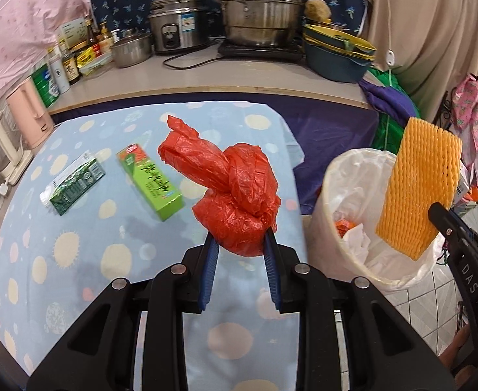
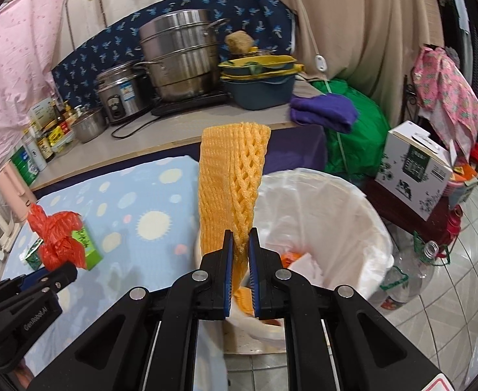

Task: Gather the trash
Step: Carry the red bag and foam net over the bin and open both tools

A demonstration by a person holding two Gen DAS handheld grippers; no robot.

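Observation:
My left gripper is shut on a knotted red plastic bag and holds it above the blue dotted tablecloth. My right gripper is shut on a yellow foam fruit net, held upright over the near rim of the white-lined trash bin. The net and bin also show at the right of the left wrist view. A light green tea carton and a dark green carton lie on the cloth. The bin holds white paper and orange scraps.
A counter behind the table carries steel pots, a rice cooker, bottles and a blue basin. A cardboard box, a green bag and an empty plastic bottle stand on the floor right of the bin.

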